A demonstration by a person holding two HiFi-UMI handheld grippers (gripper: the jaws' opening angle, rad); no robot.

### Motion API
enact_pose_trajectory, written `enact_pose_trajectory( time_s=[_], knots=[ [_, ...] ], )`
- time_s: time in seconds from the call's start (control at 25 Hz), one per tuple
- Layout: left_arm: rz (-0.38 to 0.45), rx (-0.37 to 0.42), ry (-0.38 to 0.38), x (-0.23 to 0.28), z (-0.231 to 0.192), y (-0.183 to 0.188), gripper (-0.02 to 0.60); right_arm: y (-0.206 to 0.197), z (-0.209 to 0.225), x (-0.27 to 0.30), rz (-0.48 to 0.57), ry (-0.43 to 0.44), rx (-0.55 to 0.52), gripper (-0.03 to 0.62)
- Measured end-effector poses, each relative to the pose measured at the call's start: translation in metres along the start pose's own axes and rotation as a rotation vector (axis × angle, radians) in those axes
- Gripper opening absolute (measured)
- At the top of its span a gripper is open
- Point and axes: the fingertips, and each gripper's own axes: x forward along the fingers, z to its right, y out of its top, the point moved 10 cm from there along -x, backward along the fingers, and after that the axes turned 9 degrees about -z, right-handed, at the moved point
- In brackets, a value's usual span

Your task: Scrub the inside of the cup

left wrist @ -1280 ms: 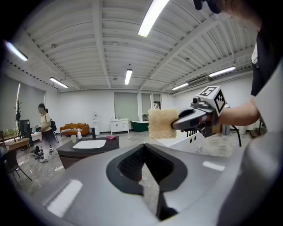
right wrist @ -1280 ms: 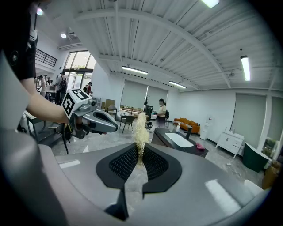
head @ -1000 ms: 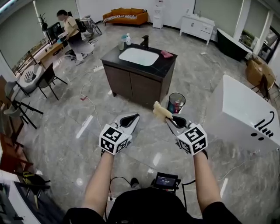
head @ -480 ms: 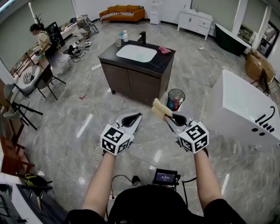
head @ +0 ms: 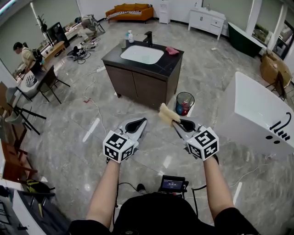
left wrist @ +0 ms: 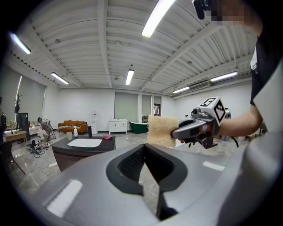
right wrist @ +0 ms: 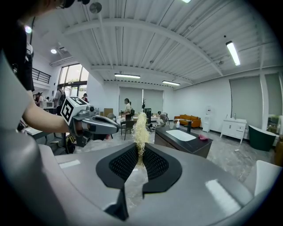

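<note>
In the middle of a big room with a shiny gray floor (head: pixel 69 137), two arms hold out two claws side by side. The left claw (head: pixel 143 121) is pressed together, and there is nothing between its jaws. The right claw (head: pixel 176 123) is pinching a yellow scrub sponge (head: pixel 166 114). The sponge sticks up and out past the tips of that claw. The two claws are near each other but do not touch, and both are up over the floor.

Far ahead stands a dark counter (head: pixel 171 64) with a white sink (head: pixel 141 54) set in its top. The cup (head: pixel 124 44) stands on the far left corner of the counter, just beside a soap bottle (head: pixel 130 36). The cup is well apart from both claws. A black tap (head: pixel 150 38) stands at the far edge of the sink. A pink cloth (head: pixel 172 50) lies on the far right part of the counter.

A wire bin (head: pixel 185 103) sits on the floor by the near right corner of the counter, between the counter and the right claw. A big white tub (head: pixel 257 110) is on the right. Far to the left, another person (head: pixel 25 57) stands near some chairs. An orange sofa (head: pixel 128 11) is by the far wall.
</note>
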Motion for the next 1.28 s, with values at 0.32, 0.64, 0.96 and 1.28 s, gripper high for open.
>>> enact_pose_trajectory(
  time_s=[0.32,0.64,0.96,1.28],
  knots=[
    [-0.023,-0.016,0.015,0.028,0.003,0.0,-0.002,-0.012,0.037,0.002,-0.002,0.032,0.009,0.044],
    [-0.042,-0.044,-0.012,0.064,-0.044,-0.003,-0.002,0.0,0.072,0.046,-0.006,0.021,0.029,0.044],
    [-0.028,-0.079,-0.078,0.108,-0.15,0.003,-0.002,0.038,0.113,0.13,-0.039,-0.032,0.047,0.044],
    [-0.004,-0.085,-0.106,0.138,-0.252,0.021,-0.002,0.09,0.145,0.216,-0.045,-0.061,0.077,0.044]
  ],
)
